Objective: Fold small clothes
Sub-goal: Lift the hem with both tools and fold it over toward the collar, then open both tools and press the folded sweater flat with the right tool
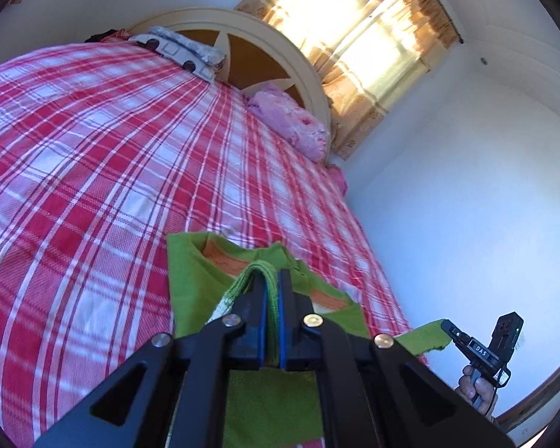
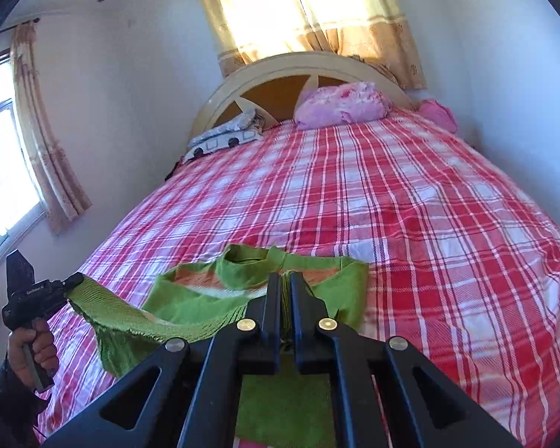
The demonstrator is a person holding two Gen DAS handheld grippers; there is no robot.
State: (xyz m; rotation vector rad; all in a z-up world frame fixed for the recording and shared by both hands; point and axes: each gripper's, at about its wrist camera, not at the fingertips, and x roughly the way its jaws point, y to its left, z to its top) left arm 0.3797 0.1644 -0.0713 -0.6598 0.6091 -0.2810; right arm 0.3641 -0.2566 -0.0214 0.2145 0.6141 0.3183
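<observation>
A small green knitted garment (image 1: 201, 283) with orange and white patches lies at the near edge of the bed; it also shows in the right wrist view (image 2: 190, 295). My left gripper (image 1: 271, 280) is shut on a bunched green edge of it. My right gripper (image 2: 285, 280) is shut on another green edge. Each gripper shows in the other's view: the right one (image 1: 448, 326) at the lower right, the left one (image 2: 74, 280) at the lower left, both pinching the cloth, which is stretched between them and partly lifted.
The bed (image 2: 410, 205) has a red and white plaid sheet. At the headboard (image 2: 280, 74) lie a pink pillow (image 2: 339, 108) and a folded white patterned cloth (image 2: 224, 138). Curtained windows stand behind and to the left. A white wall runs along the right side.
</observation>
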